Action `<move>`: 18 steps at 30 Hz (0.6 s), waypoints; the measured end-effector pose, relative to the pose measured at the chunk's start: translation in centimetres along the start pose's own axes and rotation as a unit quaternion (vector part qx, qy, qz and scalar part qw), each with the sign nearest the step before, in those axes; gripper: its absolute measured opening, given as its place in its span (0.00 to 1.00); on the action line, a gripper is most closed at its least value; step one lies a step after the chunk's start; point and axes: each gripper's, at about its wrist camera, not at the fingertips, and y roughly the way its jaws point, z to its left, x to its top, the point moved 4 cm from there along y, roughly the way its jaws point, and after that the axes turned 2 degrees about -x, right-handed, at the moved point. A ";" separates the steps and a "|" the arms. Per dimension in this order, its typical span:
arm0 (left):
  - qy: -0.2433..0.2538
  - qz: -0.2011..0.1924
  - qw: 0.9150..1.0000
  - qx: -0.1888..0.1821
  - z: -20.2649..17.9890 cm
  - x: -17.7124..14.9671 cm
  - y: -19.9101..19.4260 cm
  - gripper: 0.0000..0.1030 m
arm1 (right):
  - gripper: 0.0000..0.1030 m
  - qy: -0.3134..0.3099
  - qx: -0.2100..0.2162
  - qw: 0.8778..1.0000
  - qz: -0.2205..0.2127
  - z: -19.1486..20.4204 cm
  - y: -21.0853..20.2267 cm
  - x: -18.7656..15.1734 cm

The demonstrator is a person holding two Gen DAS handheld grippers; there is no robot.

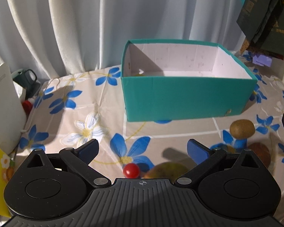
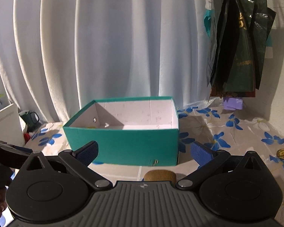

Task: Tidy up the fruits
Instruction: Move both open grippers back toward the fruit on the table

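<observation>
fruits (image 1: 242,128) on floral tablecloth (image 1: 96,102) before white curtain (image 2: 104,47); left gripper (image 1: 142,149), right gripper (image 2: 143,151) wide apart, empty

Teal box (image 1: 187,98) open, kiwi (image 1: 242,128) and cherry tomato (image 1: 131,170) outside on cloth

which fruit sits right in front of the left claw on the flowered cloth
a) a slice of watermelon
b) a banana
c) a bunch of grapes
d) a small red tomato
d: in the left wrist view a small red tomato lies on the flowered tablecloth between the open fingers of the left claw, next to a yellow-green fruit; no banana, grapes or watermelon show.
</observation>
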 end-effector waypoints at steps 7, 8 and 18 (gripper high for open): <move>0.031 0.007 0.999 -0.007 -1.0 -2.7 0.2 0.99 | 1.00 0.029 0.019 0.999 0.036 0.4 -1.4 -1.8; 0.039 0.008 0.999 -0.008 -1.2 -3.1 0.3 0.99 | 1.00 0.026 0.013 0.999 0.040 0.4 -1.4 -1.8; 0.074 0.008 0.997 -0.022 -2.8 -4.7 0.9 0.99 | 1.00 0.027 0.002 0.997 0.070 0.7 -1.2 -3.0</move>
